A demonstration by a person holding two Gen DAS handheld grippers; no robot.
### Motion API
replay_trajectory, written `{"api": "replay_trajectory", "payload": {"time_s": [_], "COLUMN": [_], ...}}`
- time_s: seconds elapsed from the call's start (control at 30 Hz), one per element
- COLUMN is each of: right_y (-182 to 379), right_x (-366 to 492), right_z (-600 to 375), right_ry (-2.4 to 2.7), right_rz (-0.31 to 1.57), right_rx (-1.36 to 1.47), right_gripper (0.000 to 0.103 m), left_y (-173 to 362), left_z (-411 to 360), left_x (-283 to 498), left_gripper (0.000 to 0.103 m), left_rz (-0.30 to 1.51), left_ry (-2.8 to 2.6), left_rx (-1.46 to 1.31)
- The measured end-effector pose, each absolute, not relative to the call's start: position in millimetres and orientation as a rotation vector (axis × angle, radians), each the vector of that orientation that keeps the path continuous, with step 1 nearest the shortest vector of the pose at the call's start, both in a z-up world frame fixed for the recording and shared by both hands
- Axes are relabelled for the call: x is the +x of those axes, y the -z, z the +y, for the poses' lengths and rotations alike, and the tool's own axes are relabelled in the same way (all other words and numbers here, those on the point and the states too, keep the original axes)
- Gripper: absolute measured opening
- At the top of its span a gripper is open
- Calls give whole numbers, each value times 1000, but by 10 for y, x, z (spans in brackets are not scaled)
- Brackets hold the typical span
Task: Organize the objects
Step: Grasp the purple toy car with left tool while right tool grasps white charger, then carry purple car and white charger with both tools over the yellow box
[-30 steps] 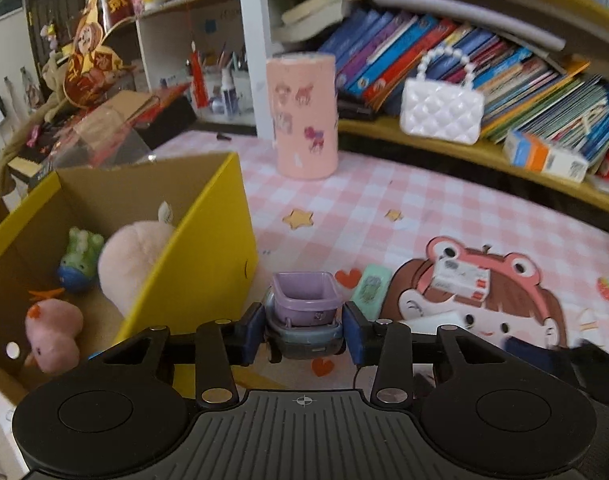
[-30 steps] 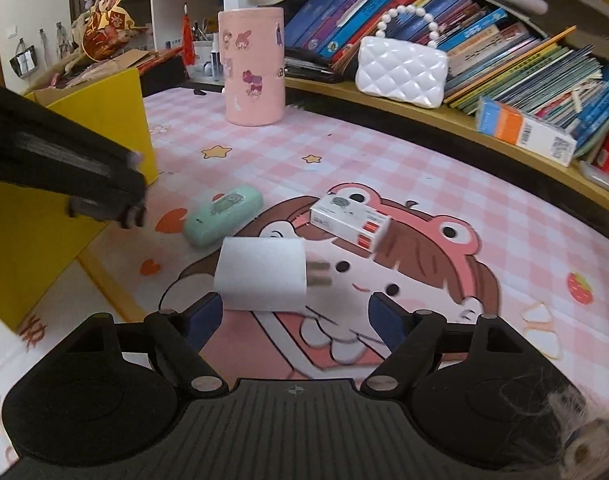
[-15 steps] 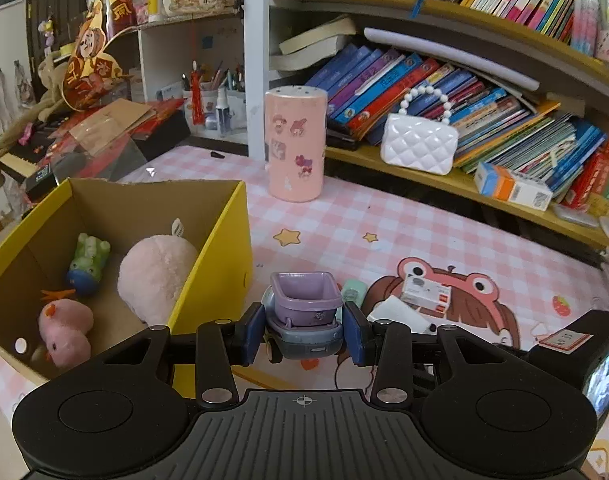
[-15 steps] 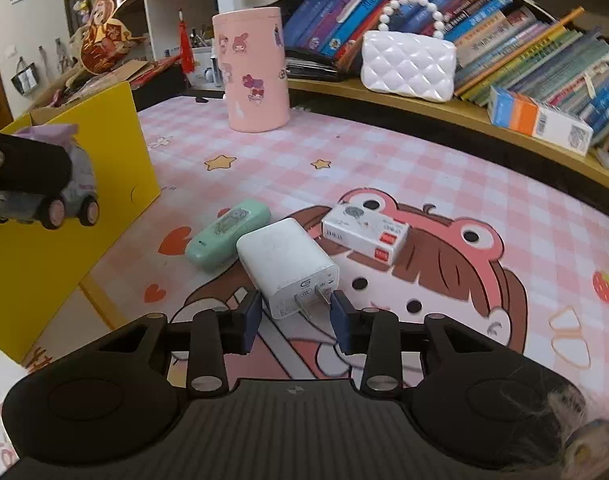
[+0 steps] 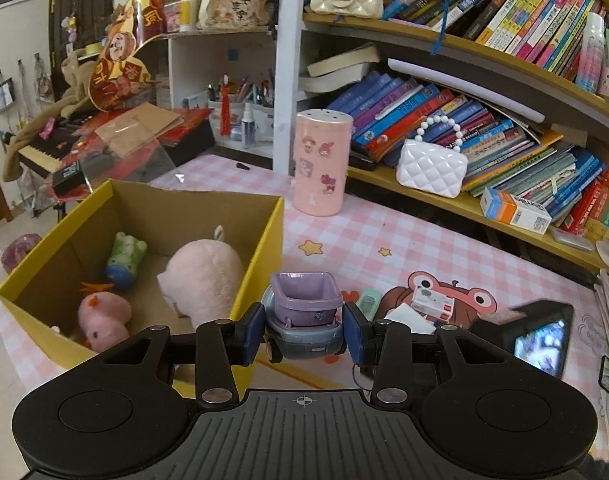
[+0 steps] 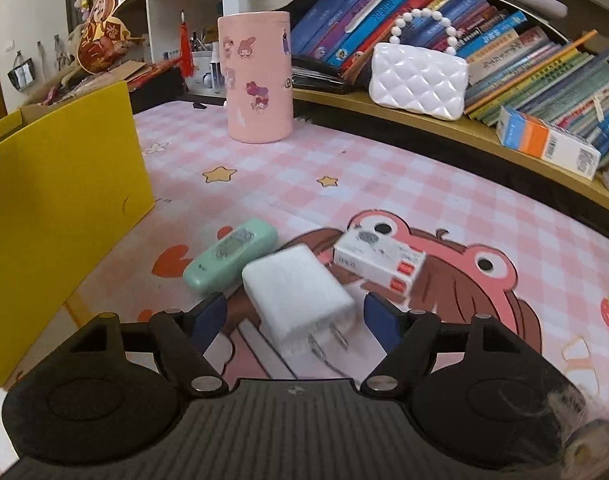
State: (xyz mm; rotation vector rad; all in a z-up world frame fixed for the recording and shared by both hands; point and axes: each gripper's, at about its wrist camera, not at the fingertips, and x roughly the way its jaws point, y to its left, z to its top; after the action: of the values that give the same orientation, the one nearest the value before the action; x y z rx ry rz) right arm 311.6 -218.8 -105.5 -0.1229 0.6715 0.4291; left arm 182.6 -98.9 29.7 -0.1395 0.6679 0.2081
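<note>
Left claw (image 5: 304,334) grips toy truck (image 5: 304,320) aloft (right claw (image 6: 294,316) opening around charger (image 6: 296,296)).

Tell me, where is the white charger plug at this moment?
In the right wrist view, the white charger plug lies on the pink checked mat, between the mint green case on its left and the small white box on its right.

my L gripper (image 5: 304,334) angled down, pads clamped on toy car (image 5: 302,320), R gripper (image 6: 294,320) angled down, jaws opening, pads clear of charger (image 6: 298,300) between them
</note>
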Motion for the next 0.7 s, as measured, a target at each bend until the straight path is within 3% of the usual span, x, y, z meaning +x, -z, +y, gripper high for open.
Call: {"api": "replay_trajectory", "payload": {"time_s": [0.03, 0.1, 0.2, 0.7], "right_y": [1064, 1077, 1046, 590], "right_x": [3147, 3182, 3167, 2307], "right_z": [-2169, -2162, -2200, -2636], "right_ry": [-425, -423, -434, -294], "right_rz": [675, 673, 685, 713], "right_rx": [-128, -128, -115, -45], "right_gripper": [73, 58, 50, 50], "left_y": [-300, -304, -305, -243], "left_z": [-977, -961, -947, -1073], "left_x": [1810, 1781, 1746, 1557], "left_gripper": [40, 40, 40, 40], "left_rz": [669, 671, 671, 678], "left_ry": [-209, -208, -201, -66], "left_rx": [-142, -146, -149, -150]}}
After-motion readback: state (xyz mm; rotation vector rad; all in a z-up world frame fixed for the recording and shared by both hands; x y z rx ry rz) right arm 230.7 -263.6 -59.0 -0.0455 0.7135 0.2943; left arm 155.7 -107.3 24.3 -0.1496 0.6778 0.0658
